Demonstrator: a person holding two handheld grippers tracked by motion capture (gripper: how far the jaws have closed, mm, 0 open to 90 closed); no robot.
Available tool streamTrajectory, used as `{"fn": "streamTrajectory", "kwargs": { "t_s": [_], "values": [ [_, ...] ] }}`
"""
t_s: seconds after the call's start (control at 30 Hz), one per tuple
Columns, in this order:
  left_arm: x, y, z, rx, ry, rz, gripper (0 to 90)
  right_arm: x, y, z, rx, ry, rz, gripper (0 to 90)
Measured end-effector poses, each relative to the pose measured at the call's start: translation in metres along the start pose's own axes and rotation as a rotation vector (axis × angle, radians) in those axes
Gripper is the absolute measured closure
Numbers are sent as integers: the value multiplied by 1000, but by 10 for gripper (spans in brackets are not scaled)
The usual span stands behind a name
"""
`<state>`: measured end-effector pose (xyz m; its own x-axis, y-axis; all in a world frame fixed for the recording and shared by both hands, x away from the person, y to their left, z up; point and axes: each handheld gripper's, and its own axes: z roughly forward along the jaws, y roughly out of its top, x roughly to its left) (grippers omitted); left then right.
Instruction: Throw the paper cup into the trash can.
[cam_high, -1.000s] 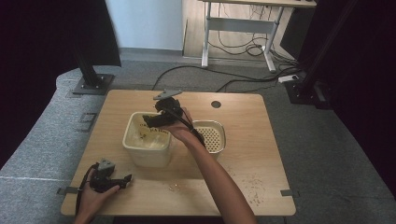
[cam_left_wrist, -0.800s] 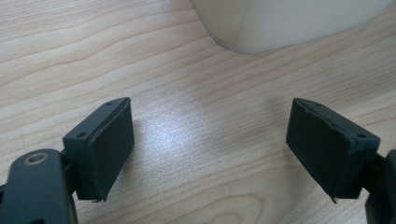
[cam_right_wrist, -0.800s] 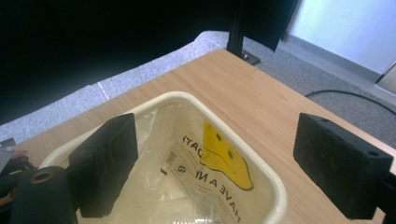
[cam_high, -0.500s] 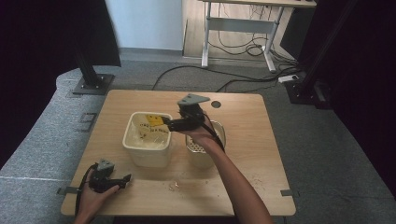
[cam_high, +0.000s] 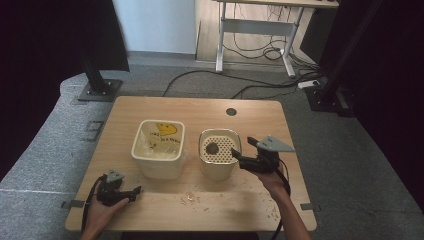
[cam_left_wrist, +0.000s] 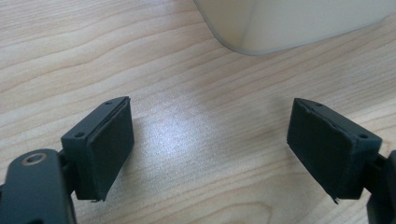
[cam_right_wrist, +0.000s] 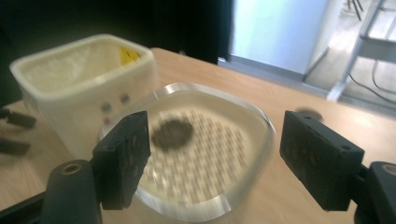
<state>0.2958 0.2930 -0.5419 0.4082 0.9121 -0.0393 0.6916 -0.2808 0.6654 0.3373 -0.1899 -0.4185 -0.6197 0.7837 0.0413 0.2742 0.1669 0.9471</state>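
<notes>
Right gripper (cam_high: 241, 161) jaws apart, nothing held, just beside strainer cup (cam_high: 219, 151) w/ dark lump (cam_high: 212, 148) on its perforated insert. Left gripper (cam_high: 131, 192) jaws apart, nothing held, low over table (cam_high: 260, 120), near cream bin (cam_high: 158, 148). High view alone shows the bin's yellow smiley (cam_high: 165, 128) whole; right gripper view catches a yellow corner.

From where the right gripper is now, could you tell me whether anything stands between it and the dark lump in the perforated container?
Nothing visible does. The right gripper is open just beside the perforated container, and the dark lump lies uncovered on its mesh; the only thing to clear is the container's rim.
</notes>
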Motion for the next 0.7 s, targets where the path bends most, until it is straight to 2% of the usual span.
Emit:
{"fn": "streamTrajectory", "kwargs": {
  "t_s": [0.03, 0.1, 0.13, 0.17, 0.23, 0.27, 0.3, 0.47, 0.57, 0.6, 0.7],
  "values": [
    [0, 0, 0, 0, 0, 0, 146, 0, 0, 0, 0, 0, 0, 242],
    [-1, 0, 1, -1, 6, 5, 145, -7, -18, -12, 5, -20, 20, 243],
    [-2, 0, 1, -2, 12, 14, 143, -13, -36, -21, 23, -39, 29, 245],
    [-2, 0, 1, -2, 12, 14, 142, -13, -36, -21, 23, -39, 29, 245],
    [-3, -1, 2, -5, 17, 18, 141, -17, -54, -27, 44, -56, 39, 245],
    [-3, 0, 2, -8, 19, 20, 140, -22, -69, -29, 67, -67, 58, 245],
    [-3, 0, 2, -8, 19, 20, 139, -22, -69, -29, 67, -67, 58, 245],
    [-3, 0, 4, -19, 19, 27, 134, -32, -96, -26, 109, -88, 108, 269],
    [-3, 0, 5, -24, 17, 29, 131, -34, -100, -23, 115, -86, 123, 271],
    [-3, 1, 6, -25, 13, 33, 126, -33, -103, -18, 136, -92, 107, 271],
    [-3, 2, 7, -23, 13, 34, 122, -33, -107, -13, 156, -94, 100, 271]
  ]
}}
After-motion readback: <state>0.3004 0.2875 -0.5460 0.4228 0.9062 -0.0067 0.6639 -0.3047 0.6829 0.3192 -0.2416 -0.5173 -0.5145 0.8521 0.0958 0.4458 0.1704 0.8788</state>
